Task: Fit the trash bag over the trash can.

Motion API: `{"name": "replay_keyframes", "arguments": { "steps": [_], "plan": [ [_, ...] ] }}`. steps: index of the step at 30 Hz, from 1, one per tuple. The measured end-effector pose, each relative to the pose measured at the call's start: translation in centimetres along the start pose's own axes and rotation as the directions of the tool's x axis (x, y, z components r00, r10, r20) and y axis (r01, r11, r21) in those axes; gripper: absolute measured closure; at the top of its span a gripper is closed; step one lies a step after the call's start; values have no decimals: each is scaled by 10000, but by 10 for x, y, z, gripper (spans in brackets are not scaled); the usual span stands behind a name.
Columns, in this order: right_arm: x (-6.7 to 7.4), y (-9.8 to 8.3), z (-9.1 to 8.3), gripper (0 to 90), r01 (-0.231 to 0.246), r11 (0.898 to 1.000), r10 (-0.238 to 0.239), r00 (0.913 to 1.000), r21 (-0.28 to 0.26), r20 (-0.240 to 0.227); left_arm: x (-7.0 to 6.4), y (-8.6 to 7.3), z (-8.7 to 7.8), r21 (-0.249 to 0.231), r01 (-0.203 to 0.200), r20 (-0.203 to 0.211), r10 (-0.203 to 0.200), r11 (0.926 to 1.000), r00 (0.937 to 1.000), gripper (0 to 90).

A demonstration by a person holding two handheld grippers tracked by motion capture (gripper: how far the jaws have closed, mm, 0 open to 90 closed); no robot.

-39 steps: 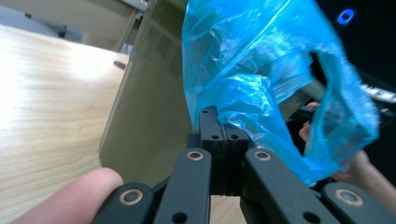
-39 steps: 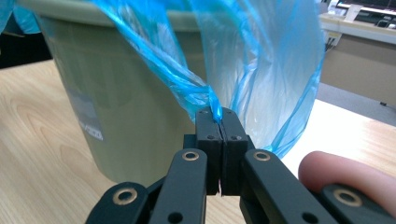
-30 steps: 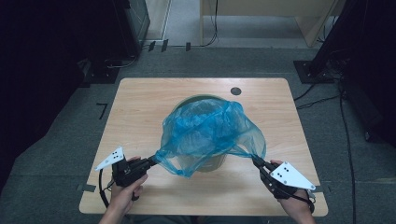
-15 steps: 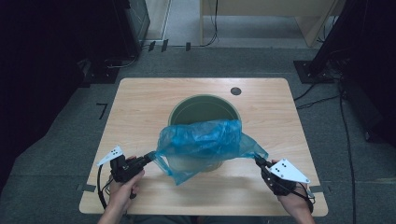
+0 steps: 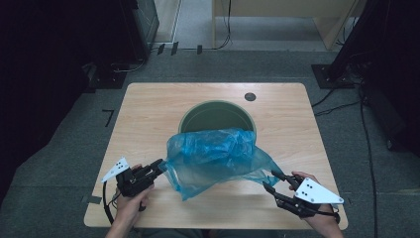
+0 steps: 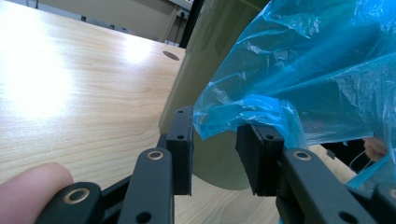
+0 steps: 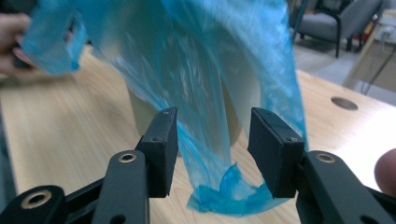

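A blue bag (image 5: pixel 213 153) draped over the green bin's (image 5: pixel 216 115) near rim on the table (image 5: pixel 148 109). Left gripper (image 5: pixel 159 165) and right gripper (image 5: pixel 270 181), held low at either corner, had just opened, bag edges loose between their jaws.

Left gripper (image 5: pixel 159 164): at 7 o'clock, jaws just opening, gapped.
Right gripper (image 5: pixel 270 181): at 5 o'clock, jaws just opening, parted.
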State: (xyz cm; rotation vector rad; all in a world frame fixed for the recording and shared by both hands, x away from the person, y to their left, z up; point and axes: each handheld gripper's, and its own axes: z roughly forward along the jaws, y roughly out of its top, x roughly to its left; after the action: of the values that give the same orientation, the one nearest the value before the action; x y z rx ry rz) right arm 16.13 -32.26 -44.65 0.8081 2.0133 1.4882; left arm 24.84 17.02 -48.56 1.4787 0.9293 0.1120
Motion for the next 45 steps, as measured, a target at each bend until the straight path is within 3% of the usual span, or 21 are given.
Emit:
{"name": "replay_keyframes", "arguments": {
  "steps": [4, 10, 11, 13, 15, 18, 21, 23, 25, 29, 34, 36, 39, 40, 41, 42, 43, 44, 45],
  "plan": [
    [-3, 6, -13, 539, -233, 9972, 211, 9993, -712, -319, 0, 0, 0, -43, 31, -53, -32, 10000, 10000, 668],
    [6, 23, -25, 540, -154, 9872, -87, 9887, -1588, -1495, -3, 0, 1, -66, 1, 28, 0, 10000, 10000, 677],
    [8, 25, -25, 541, -104, 9851, -147, 9894, -1718, -1444, -4, 0, 1, -44, -32, 51, 32, 10000, 10000, 678],
    [11, 28, -23, 508, 134, 9817, -326, 9946, -1900, -981, -4, 0, 2, -48, -24, 98, 25, 10000, 9999, 681],
    [14, 28, -17, 463, 657, 9836, -661, 9978, -1680, 30, -5, 0, 3, -35, -6, 98, 6, 10000, 10000, 684],
    [18, 24, -6, 416, 1016, 9859, -875, 9903, -1329, 1077, -5, 0, 3, -32, -10, 107, 11, 10000, 9999, 686],
    [16, 23, 5, 456, 869, 9878, -595, 9775, -1290, 2026, -6, -1, 3, -33, -35, 142, 35, 10000, 9999, 686],
    [14, 24, 8, 548, 721, 9854, -358, 9734, -1543, 2265, -6, -1, 3, -6, -88, 159, 88, 10000, 9998, 683],
    [15, 27, 8, 659, 585, 9802, -163, 9759, -1890, 2176, -6, -1, 3, -9, -156, 170, 156, 9999, 9997, 673],
    [17, 32, 12, 895, 496, 9802, 9, 9670, -1916, 2547, -5, -2, 4, 57, -317, 209, 316, 9995, 9993, 602],
    [16, 35, 14, 900, 26, 9778, 549, 9618, -2096, 2680, -1, -8, 11, 449, -659, 501, 636, 9968, 9967, 348],
    [18, 38, 15, 900, -67, 9760, 665, 9610, -2176, 2685, -2, -12, 14, 753, -1326, 165, 1318, 9883, 9911, 274],
    [21, 42, 15, 900, -157, 9731, 788, 9602, -2300, 2680, -6, -18, 15, 1322, -2587, -598, 2682, 9569, 9615, 181],
    [22, 43, 15, 900, -150, 9723, 795, 9597, -2332, 2695, -9, -22, 16, 1618, -3090, -1147, 3288, 9372, 9374, 181],
    [23, 45, 15, 900, -204, 9715, 853, 9596, -2362, 2683, -11, -24, 17, 1858, -3372, -1517, 3660, 9229, 9182, 181],
    [23, 46, 16, 900, -230, 9704, 889, 9596, -2404, 2668, -14, -28, 17, 2240, -3857, -2109, 4309, 8950, 8774, 181],
    [24, 47, 16, 900, -240, 9690, 909, 9600, -2458, 2647, -14, -32, 17, 2452, -4217, -2211, 4738, 8730, 8524, 181],
    [24, 47, 16, 900, -304, 9686, 975, 9594, -2469, 2647, -14, -33, 17, 2701, -4401, -2140, 4991, 8564, 8397, 180],
    [25, 48, 17, 900, -338, 9680, 1017, 9587, -2486, 2656, -13, -35, 17, 2875, -4468, -2136, 5114, 8472, 8324, 180]
  ]
}}
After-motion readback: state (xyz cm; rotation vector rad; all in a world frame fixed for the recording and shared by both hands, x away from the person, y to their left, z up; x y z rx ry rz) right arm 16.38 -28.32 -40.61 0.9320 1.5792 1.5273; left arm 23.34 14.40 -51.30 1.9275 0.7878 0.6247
